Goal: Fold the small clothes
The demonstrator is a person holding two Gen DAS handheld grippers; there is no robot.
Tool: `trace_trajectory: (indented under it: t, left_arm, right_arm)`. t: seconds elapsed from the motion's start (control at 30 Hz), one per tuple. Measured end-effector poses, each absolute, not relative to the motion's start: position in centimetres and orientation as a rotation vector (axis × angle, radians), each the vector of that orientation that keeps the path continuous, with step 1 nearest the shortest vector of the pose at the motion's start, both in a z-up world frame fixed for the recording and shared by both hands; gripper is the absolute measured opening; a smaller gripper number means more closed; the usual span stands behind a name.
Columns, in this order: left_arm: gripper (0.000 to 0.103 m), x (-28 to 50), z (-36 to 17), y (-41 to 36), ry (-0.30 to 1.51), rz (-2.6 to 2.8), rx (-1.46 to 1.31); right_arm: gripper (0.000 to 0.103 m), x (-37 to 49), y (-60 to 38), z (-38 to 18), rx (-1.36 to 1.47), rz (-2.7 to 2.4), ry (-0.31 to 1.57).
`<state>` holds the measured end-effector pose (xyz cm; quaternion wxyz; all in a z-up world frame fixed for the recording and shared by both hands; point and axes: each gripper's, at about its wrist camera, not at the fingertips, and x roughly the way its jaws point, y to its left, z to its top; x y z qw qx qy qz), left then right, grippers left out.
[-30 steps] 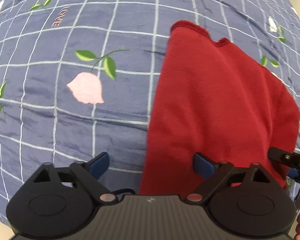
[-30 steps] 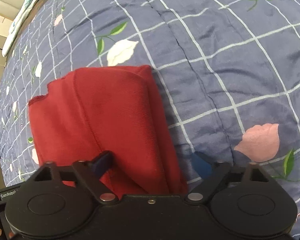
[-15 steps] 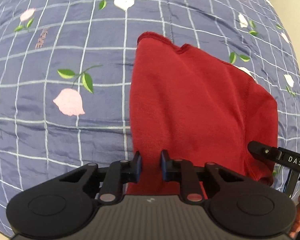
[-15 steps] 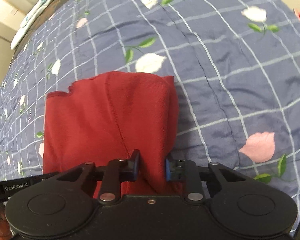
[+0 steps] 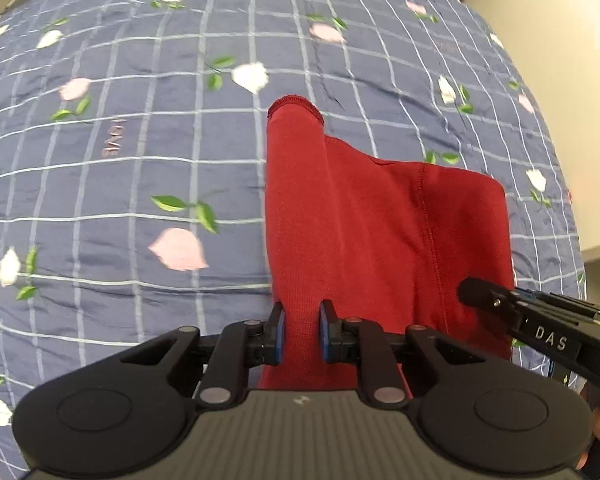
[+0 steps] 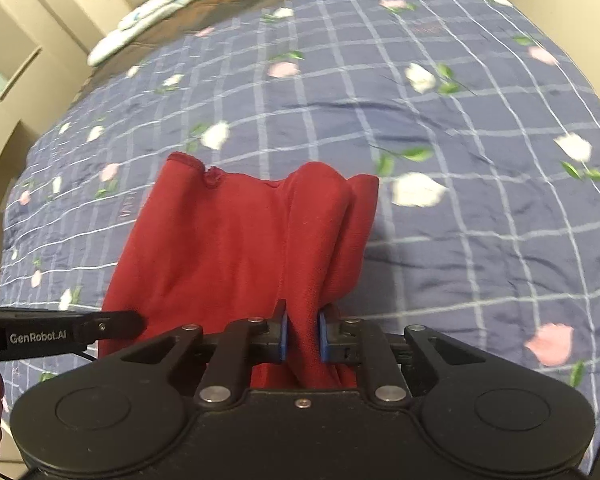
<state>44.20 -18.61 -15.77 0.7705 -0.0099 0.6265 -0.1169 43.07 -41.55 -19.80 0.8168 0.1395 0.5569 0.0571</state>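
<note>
Each hand-held gripper, left and right, is clamped on a near corner of the red garment trailing onto the bedspread, so the fold seems begun; next, carry both corners toward 12 o'clock.

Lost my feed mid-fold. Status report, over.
Left gripper shut on red garment. Right gripper shut on it too. Near edge raised off blue quilt. Nothing in the way.

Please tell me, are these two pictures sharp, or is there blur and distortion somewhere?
Left wrist view: fisheye bends the blue floral quilt grid; far flowers smeared, red garment fairly sharp. Right wrist view: same bending, stronger blur across the quilt; gripper body crisp.
</note>
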Motion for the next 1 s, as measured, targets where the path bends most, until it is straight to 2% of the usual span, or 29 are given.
trace_trajectory:
  t: [0.27,0.53,0.77,1.0]
  left_arm:
    - [0.017,43.2,-13.8,-11.3,1.324,-0.156,-0.065]
    - [0.017,41.6,-15.5,-5.1,1.382,-0.087,-0.081]
    - [0.018,40.7,-18.5,-3.5,1.43,-0.12,-0.053]
    - [0.022,41.4,-19.6,-3.9,1.457,-0.144,-0.011]
  right_arm:
    - [0.014,43.5,-35.2,-19.0,0.284,0.227,1.177]
    - [0.014,42.6,-29.7,-21.5,0.294,0.251,1.259]
    - [0.014,41.3,-29.7,-24.1,0.329,0.085,1.312]
    - [0.021,41.8,-30.1,-24.8,0.297,0.039,1.33]
